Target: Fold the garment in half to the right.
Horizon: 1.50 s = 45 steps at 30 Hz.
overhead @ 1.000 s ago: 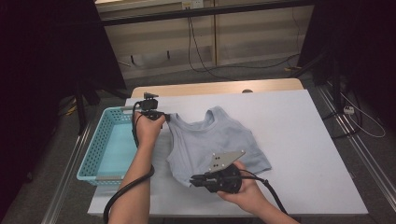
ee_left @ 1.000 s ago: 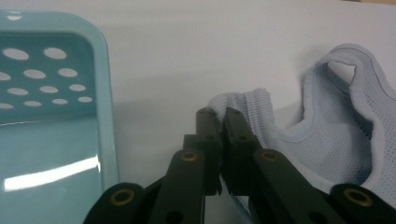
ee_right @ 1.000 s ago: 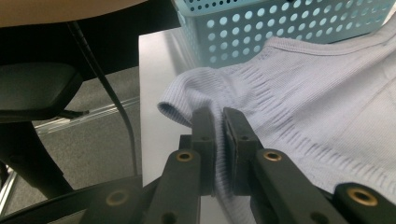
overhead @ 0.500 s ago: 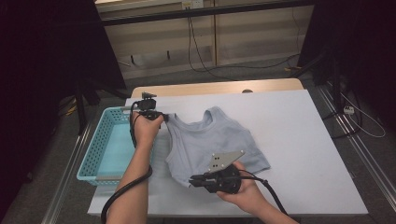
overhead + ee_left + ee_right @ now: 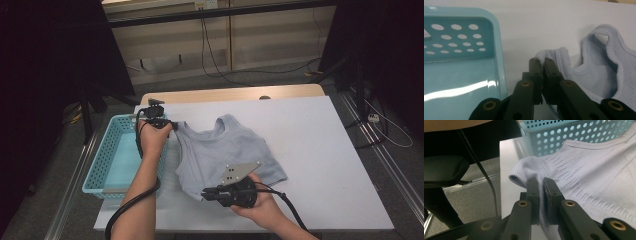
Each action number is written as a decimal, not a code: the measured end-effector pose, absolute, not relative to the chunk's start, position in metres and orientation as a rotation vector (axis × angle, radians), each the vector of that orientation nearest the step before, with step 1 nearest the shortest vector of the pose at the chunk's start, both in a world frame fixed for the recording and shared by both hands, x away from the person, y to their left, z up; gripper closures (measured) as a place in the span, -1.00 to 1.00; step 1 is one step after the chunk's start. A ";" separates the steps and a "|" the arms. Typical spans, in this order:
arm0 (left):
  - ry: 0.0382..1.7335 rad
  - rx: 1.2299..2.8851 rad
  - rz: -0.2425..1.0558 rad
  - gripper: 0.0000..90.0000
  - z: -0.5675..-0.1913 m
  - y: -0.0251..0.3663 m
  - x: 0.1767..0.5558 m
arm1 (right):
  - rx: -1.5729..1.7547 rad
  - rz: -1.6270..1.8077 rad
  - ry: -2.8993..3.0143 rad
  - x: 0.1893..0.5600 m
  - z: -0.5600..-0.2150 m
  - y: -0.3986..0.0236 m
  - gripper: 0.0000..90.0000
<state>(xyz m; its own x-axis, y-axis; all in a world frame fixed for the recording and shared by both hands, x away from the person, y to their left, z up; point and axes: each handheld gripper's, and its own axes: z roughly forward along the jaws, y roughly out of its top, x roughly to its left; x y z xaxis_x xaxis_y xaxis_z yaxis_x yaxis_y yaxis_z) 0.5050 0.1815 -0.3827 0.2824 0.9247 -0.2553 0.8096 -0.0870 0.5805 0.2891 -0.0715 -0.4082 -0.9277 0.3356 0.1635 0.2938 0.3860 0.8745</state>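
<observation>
A light blue sleeveless mesh top (image 5: 225, 150) lies spread on the white table (image 5: 310, 145). My left gripper (image 5: 172, 126) is shut on its shoulder strap (image 5: 554, 53) at the far left, right beside the basket. In the left gripper view the strap's folded cloth sits pinched between the black jaws of the left gripper (image 5: 541, 62). My right gripper (image 5: 205, 194) is shut on the ribbed hem (image 5: 529, 173) at the top's near left corner, close to the table's front edge. The right gripper (image 5: 539, 182) has the hem cloth between its jaws.
A light blue perforated plastic basket (image 5: 102, 157) stands at the table's left edge, touching the top's left side. The table's right half is bare white surface. Cables trail from both grippers toward the front edge. A dark chair (image 5: 441, 172) stands below the table's front.
</observation>
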 end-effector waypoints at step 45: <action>1.579 1.926 0.228 0.92 -0.372 0.190 0.504 | 0.604 1.641 2.533 0.285 -0.406 -0.077 0.89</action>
